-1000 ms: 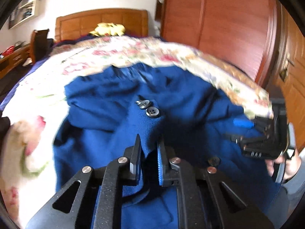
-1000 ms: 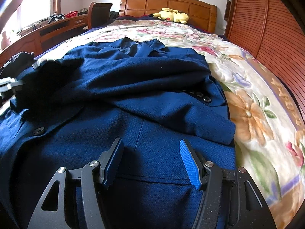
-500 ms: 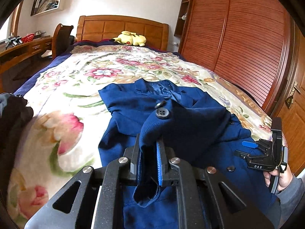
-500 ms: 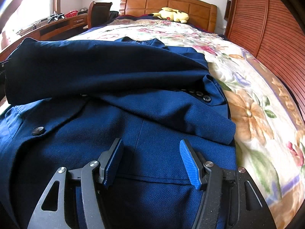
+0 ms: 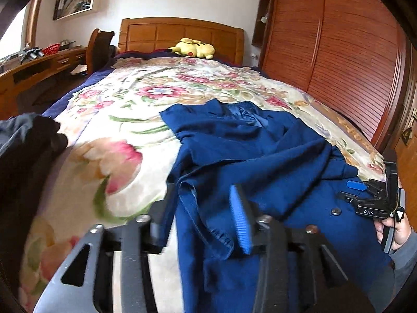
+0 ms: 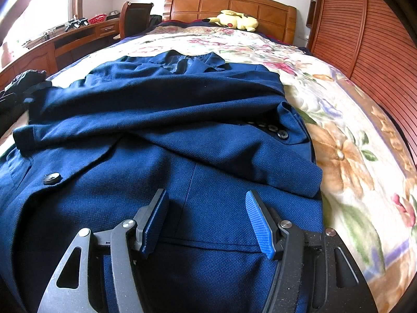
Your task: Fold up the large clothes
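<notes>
A dark blue jacket (image 5: 260, 161) lies on the flowered bedspread (image 5: 130, 104), with one sleeve folded across its body. My left gripper (image 5: 200, 221) is at the jacket's left edge. Its jaws are opening, and a loose fold of the sleeve's cuff hangs between them without being pressed. In the right wrist view the jacket (image 6: 169, 120) fills the foreground, its sleeve buttons (image 6: 276, 129) showing at the right. My right gripper (image 6: 207, 224) hovers open just above the jacket's lower front, with nothing between its pads. The left wrist view shows the right gripper (image 5: 372, 200) in a hand at the far right.
A yellow plush toy (image 5: 194, 48) rests by the wooden headboard (image 5: 179, 34). A wooden wardrobe (image 5: 338, 52) runs along the bed's right side. A desk (image 5: 39, 70) and chair (image 5: 100, 44) stand at the left. A dark garment (image 5: 23, 140) lies at the bed's left edge.
My left gripper carried the buttoned sleeve cuff across the jacket toward its left side, then parted its jaws from the cloth. The right gripper stayed where it was, open.
</notes>
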`<state>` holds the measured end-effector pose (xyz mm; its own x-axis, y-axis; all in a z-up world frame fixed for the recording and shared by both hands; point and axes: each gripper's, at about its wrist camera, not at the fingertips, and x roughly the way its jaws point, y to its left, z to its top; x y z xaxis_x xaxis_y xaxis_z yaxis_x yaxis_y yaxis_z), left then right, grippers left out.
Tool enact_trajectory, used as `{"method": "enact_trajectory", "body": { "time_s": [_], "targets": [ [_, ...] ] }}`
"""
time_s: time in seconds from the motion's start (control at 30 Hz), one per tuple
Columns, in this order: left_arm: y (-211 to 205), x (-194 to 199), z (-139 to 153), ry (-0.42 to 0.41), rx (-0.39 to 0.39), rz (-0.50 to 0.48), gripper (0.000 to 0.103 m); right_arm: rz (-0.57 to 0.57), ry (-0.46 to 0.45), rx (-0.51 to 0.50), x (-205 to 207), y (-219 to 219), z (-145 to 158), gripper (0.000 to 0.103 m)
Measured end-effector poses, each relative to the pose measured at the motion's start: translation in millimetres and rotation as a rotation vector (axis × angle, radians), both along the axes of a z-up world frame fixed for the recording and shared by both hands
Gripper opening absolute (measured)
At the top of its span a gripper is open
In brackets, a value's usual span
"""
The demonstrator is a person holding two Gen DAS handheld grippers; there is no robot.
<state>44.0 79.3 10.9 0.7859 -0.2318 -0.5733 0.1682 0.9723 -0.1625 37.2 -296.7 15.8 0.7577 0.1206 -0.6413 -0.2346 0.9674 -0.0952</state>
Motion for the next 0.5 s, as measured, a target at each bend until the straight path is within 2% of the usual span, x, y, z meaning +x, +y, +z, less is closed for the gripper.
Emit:
{"method": "enact_trajectory", "body": {
  "time_s": [0.07,0.17,0.2,0.5],
  "targets": [
    [5.0,-5.2,-2.6,0.005,-0.004,-0.009,0.048,0.0,0.001,0.001,-0.2,0.8,0.6,0.063],
    [10.6,-13.6,-6.2,0.004,-0.003,-0.003,0.075,0.0,0.003,0.003,0.3,0.0,0.3,0.063],
    [12.0,-17.2,-7.2,0.004,-0.007,-0.004,0.079,0.001,0.004,0.003,0.5,-0.5,0.1,0.063],
    [14.9,-48.7,-9.7,0.005,0.036,0.034,0.079,0.0,0.006,0.006,1.2,-2.3,-0.3,0.063]
  ]
}}
